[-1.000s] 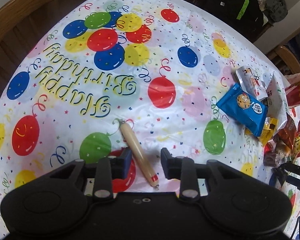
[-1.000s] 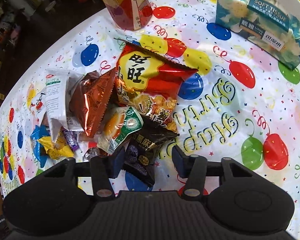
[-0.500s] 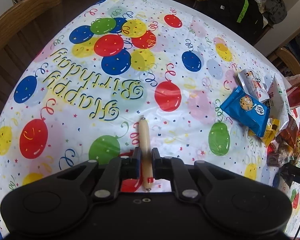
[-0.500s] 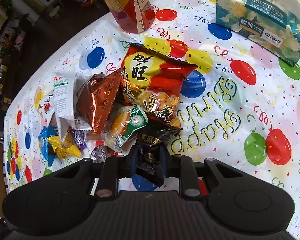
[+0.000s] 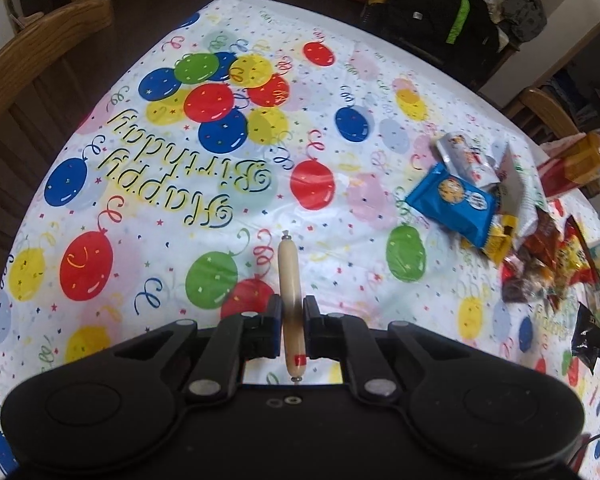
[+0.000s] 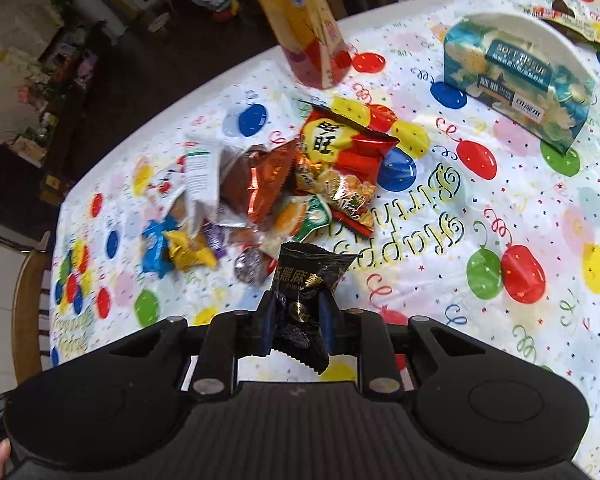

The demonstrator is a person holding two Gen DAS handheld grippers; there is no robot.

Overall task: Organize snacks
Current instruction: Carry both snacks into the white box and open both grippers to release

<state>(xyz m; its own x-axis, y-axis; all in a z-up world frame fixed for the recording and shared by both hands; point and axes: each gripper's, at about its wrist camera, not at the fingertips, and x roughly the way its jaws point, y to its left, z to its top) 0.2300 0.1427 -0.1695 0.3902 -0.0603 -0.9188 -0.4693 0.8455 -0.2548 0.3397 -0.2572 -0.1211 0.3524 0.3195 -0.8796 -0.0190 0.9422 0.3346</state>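
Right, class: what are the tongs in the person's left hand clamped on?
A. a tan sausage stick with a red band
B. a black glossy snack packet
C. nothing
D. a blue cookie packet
A: in the left wrist view, the left tongs are closed on the tan sausage stick with a red band.

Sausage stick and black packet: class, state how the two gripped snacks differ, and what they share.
The sausage stick is a slim, pale, rigid tube; the black packet is a flat, crinkled, dark wrapper. The stick juts straight forward from the left gripper; the packet sits crumpled in the right gripper. Both are clamped between shut fingers.
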